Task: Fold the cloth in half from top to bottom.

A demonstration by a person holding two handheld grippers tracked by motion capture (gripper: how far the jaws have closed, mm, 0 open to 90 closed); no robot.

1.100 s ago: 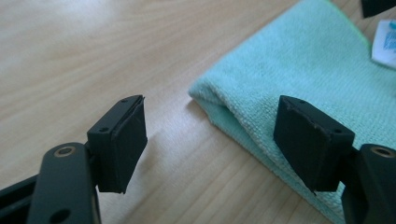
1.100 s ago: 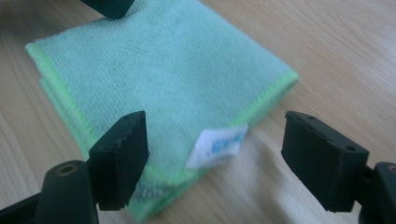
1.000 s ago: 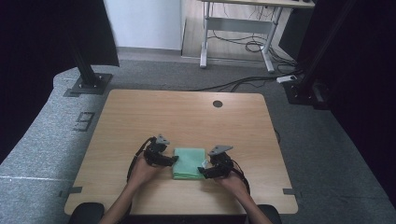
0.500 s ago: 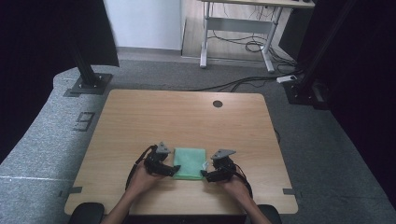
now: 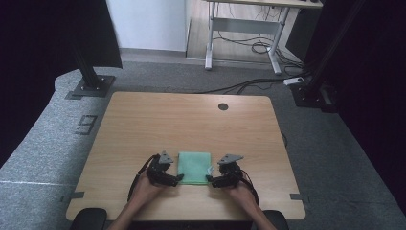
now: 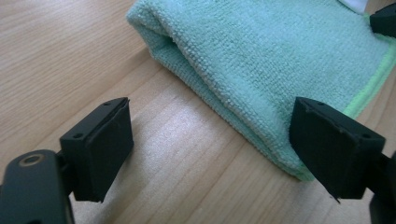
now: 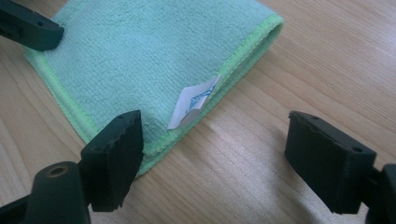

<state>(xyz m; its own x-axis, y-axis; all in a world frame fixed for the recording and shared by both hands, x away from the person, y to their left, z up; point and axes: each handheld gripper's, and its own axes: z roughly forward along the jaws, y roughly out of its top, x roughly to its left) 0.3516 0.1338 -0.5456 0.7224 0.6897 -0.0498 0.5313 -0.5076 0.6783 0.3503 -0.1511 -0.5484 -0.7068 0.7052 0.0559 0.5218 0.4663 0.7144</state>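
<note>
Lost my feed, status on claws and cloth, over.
Left claw just opened, nothing gripped. Right claw open, empty. Green cloth folded, flat on table between them. Nothing in the way.

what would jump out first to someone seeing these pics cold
A folded mint-green cloth lies near the front edge of the wooden table. A hand-held tool flanks it on each side: the left tool and the right tool, both with jaws open at its near corners and not gripping it. The left tool's jaws have just been opening. In the right gripper view, a small white label sticks out from the cloth's edge.
</note>
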